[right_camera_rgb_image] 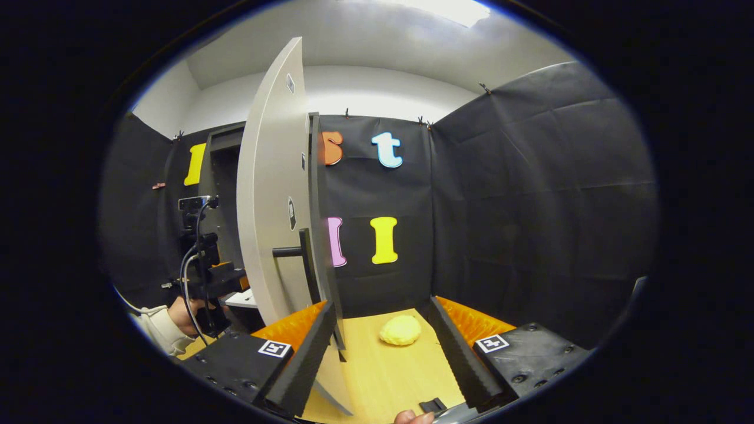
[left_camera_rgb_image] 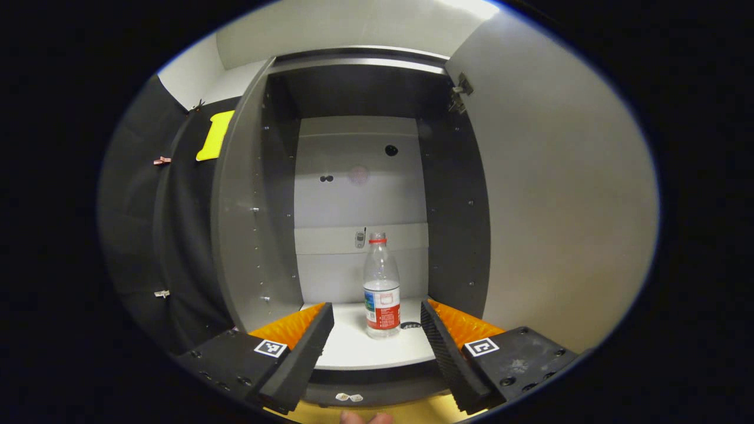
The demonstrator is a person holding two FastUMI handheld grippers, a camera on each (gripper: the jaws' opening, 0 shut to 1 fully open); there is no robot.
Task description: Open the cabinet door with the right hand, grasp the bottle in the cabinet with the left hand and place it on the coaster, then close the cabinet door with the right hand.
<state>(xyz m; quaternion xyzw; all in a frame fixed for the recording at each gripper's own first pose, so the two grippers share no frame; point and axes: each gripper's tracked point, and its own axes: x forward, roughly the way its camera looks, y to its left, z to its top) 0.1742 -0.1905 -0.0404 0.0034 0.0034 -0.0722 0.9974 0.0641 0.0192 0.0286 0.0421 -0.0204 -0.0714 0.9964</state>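
Facing bottle (left_camera_rgb_image: 382,287) in cabinet (left_camera_rgb_image: 253,235), left gripper (left_camera_rgb_image: 377,330) spread; right gripper (right_camera_rgb_image: 383,330) spread, door (right_camera_rgb_image: 271,206) open.

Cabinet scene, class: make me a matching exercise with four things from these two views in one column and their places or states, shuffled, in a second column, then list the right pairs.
Column one:
1. bottle
2. cabinet door
3. yellow lump
4. left claw

Column two:
A. swung open
B. lying on the wooden table
C. standing upright on the cabinet shelf
D. open, fingers either side of the shelf's front

Pairs: 1-C, 2-A, 3-B, 4-D
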